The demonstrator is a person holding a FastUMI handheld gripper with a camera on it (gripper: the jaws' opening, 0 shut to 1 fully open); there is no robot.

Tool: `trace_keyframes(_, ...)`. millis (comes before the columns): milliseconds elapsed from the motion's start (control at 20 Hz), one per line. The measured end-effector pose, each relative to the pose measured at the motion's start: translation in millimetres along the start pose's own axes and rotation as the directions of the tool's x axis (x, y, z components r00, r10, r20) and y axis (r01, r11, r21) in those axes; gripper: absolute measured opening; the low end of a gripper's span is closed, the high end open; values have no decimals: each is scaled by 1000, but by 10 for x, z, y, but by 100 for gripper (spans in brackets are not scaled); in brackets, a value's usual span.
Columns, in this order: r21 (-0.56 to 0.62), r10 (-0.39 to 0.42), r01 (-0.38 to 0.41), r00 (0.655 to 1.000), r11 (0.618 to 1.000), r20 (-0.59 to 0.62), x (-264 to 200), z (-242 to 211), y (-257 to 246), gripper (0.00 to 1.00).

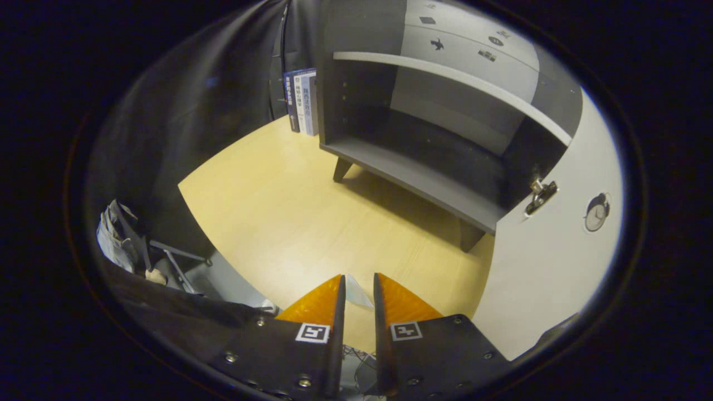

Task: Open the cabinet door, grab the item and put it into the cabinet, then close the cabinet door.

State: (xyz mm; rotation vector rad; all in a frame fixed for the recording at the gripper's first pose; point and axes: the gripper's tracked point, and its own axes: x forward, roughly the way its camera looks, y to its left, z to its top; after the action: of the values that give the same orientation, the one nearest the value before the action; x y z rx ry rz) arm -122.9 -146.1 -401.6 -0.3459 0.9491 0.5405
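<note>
A grey cabinet (412, 178) on short legs stands on the wooden table (278, 223), beyond my fingers and to the right. Its door (551, 278) is swung wide open toward me on the right, pale inner face showing, with a metal hinge (540, 195) at its inner edge. Inside, the dark lower compartment (440, 145) lies bare under a pale shelf (445, 72). My gripper (359, 277) hovers above the table in front of the cabinet. Its fingers are close together, pressing on a thin pale item (357, 292) whose corner shows between them; most of the item is hidden.
A few upright books (302, 100) stand against the cabinet's left side. Off the table's left edge, below, are a metal stand (178, 262) and crumpled cloth (114, 236). A round sticker (597, 213) sits on the open door.
</note>
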Motion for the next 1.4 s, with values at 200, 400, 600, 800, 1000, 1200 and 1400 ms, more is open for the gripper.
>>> trace_keyframes(200,-16,23,-24,998,1000,-52,190,-128,19,26)
trace_keyframes(400,-28,39,-42,995,999,-96,324,-210,11,26)
trace_keyframes(600,-16,59,-61,990,998,-127,458,-276,44,26)
trace_keyframes(800,40,65,-60,988,997,-139,571,-325,79,26)
trace_keyframes(1000,101,80,-65,985,993,-153,618,-407,145,26)
trace_keyframes(1200,121,73,-52,983,991,-170,633,-520,250,25)
trace_keyframes(1400,156,13,10,989,988,-148,676,-548,226,13)
